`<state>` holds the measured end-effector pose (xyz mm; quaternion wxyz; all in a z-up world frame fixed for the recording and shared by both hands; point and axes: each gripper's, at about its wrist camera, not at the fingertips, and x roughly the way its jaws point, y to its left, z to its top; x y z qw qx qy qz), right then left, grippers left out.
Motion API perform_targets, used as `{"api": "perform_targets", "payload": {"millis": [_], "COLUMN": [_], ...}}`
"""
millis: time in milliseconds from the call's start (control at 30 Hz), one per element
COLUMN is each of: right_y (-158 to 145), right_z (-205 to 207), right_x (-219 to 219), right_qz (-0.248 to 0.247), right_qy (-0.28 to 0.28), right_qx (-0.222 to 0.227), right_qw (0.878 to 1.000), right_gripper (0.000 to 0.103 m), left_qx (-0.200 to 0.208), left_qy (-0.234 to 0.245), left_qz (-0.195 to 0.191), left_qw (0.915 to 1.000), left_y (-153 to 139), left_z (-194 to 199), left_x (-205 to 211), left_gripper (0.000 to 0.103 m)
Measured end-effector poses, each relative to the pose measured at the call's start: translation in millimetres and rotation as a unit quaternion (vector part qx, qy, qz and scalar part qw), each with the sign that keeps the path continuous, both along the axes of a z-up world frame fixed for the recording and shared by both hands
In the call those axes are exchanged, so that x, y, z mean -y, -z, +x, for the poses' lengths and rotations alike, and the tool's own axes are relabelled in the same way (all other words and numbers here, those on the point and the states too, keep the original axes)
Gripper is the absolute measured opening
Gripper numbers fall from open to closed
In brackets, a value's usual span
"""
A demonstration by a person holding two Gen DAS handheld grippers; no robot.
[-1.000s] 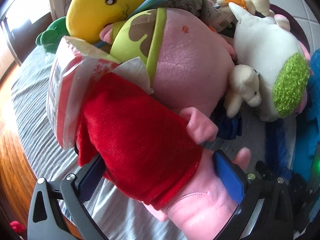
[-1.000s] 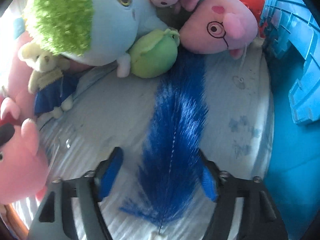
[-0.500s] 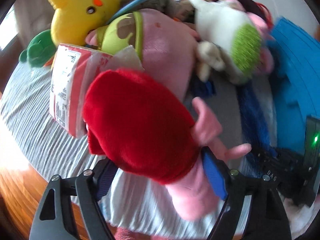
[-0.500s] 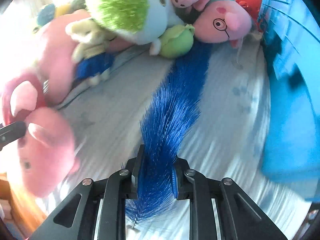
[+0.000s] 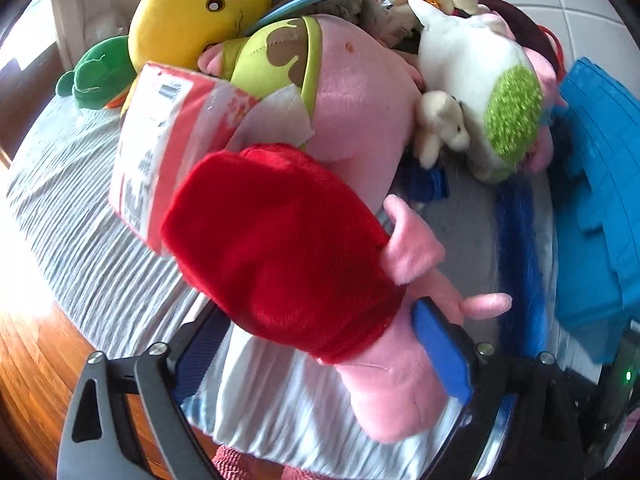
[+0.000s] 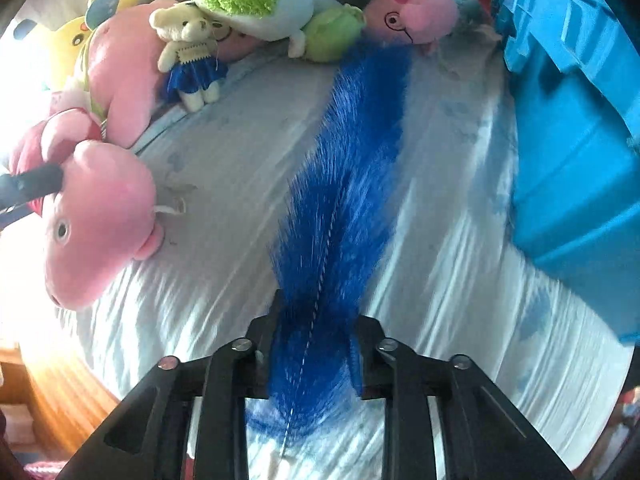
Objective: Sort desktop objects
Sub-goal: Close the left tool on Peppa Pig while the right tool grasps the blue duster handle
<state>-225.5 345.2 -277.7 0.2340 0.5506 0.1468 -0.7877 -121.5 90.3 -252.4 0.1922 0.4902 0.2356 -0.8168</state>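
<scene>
My left claw (image 5: 320,344) is clamped on a pink pig plush in a red dress (image 5: 288,248), blue pads on either side of its neck, head hanging toward me at 6 o'clock, the body raised over the grey striped cloth (image 5: 80,240). Its pink arm sticks out at 3 o'clock. In the right wrist view the same pig's head (image 6: 96,220) sits at 9 o'clock, the left claw's black finger crossing it.

My right claw (image 6: 314,344) is clenched on a blue feather duster (image 6: 344,184); the fingers pinch its near end, and the plume runs away toward 12 o'clock along the cloth, its far tip reaching the plush pile. The twisted wire spine shows down its middle.

Behind the pig at 10 o'clock there's a red-and-white plastic packet (image 5: 160,136) with printed text, too blurred to read. Beyond it is a large pink plush with a green-and-brown patch (image 5: 352,92), a yellow Pikachu plush (image 5: 188,16) at 11 o'clock, and a green plush (image 5: 96,76) beside it. A white plush with a fuzzy green patch (image 5: 480,80) lies at 1 o'clock, a small cream teddy in a blue skirt (image 6: 188,52) against it. A pink pig plush with glasses (image 6: 412,16) and a light green plush (image 6: 332,32) are at 12 o'clock in the right view. A blue plastic crate (image 6: 576,120) fills 3 o'clock. No brand or writing is legible anywhere.
</scene>
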Motion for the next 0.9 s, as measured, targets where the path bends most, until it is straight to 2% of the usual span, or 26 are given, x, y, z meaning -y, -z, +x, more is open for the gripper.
{"api": "perform_targets", "payload": {"millis": [67,233,300,367,400,433,467,500,533,567,667,733,800,900], "right_y": [-2,-3,1,17,22,24,21,19,17,15,9,2,-8,-19], "right_z": [-7,-30,-39,-46,-49,-49,-47,-45,-44,-43,-33,-21,-3,22], "right_x": [1,4,12,23,25,26,27,28,29,28,21,17,15,12], "right_qz": [-0.003,-0.010,-0.007,-0.003,0.002,0.006,0.005,0.004,0.003,0.005,-0.004,-0.005,-0.013,-0.019], "right_qy": [-0.001,-0.006,-0.010,-0.013,-0.015,-0.017,-0.020,-0.024,-0.026,-0.023,-0.016,-0.013,-0.008,-0.002], "right_qx": [-0.008,-0.022,-0.025,-0.026,-0.021,-0.020,-0.025,-0.030,-0.034,-0.036,-0.033,-0.040,-0.046,-0.052], "right_qw": [1.000,1.000,1.000,1.000,1.000,1.000,0.999,0.999,0.999,0.999,0.999,0.999,0.999,0.998], "right_gripper": [0.045,0.066,0.090,0.091,0.083,0.081,0.067,0.045,0.032,0.024,0.022,0.022,0.021,0.020], "left_qx": [0.000,-0.005,-0.005,-0.005,-0.005,-0.005,-0.005,-0.005,-0.007,-0.009,-0.021,-0.029,-0.032,-0.034], "left_qy": [-0.003,-0.018,-0.015,-0.012,-0.011,-0.009,-0.008,-0.005,0.000,0.006,0.036,0.059,0.075,0.068], "left_qz": [0.005,0.004,-0.005,-0.014,-0.018,-0.023,-0.027,-0.032,-0.037,-0.042,-0.056,-0.064,-0.063,-0.043], "left_qw": [1.0000,0.9998,0.9999,0.9998,0.9998,0.9997,0.9996,0.9995,0.9993,0.9991,0.9975,0.9958,0.9947,0.9961], "left_y": [4,15,13,10,9,8,7,5,1,-2,-14,-22,-23,-15], "left_z": [-13,-40,-41,-43,-44,-45,-46,-46,-43,-41,-32,-23,-14,-3], "left_x": [-3,-12,-15,-18,-19,-21,-22,-24,-26,-28,-34,-38,-41,-40], "left_gripper": [0.103,0.103,0.103,0.102,0.100,0.095,0.089,0.086,0.081,0.076,0.063,0.059,0.057,0.057]}}
